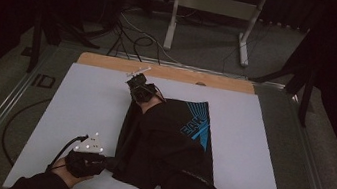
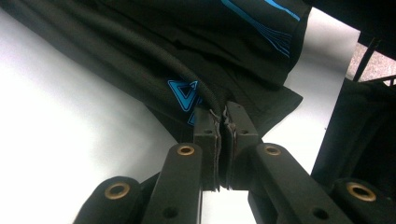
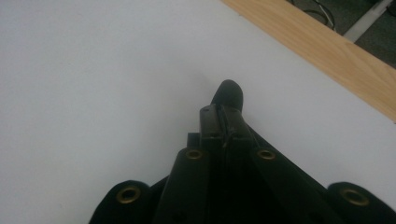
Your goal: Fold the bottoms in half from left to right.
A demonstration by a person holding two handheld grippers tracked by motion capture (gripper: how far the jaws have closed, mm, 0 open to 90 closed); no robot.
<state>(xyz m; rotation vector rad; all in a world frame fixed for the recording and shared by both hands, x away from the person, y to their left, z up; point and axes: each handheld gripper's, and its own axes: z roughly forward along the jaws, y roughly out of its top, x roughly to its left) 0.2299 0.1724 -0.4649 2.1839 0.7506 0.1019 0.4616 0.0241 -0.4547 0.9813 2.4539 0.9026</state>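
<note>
A black T-shirt [image 1: 199, 127] with a blue print lies folded on the white table top [image 1: 83, 107], right of the middle. At the near left, my left gripper [image 1: 105, 162] is shut on the shirt's near left edge; in the left gripper view its jaws [image 2: 223, 114] pinch the black hem, with the shirt [image 2: 163, 42] spread out beyond. Near the far edge of the table, my right gripper [image 1: 133, 82] is shut on the shirt's far corner. A small fold of black cloth [image 3: 229, 93] pokes out past its closed tips [image 3: 219, 109]. A dark sleeve crosses the shirt.
A wooden strip [image 1: 169, 73] runs along the far edge of the white top. Beyond it on the floor stand a white metal frame [image 1: 210, 4] and loose cables [image 1: 135, 34]. The left gripper's cable [image 1: 59, 151] loops off the near left corner.
</note>
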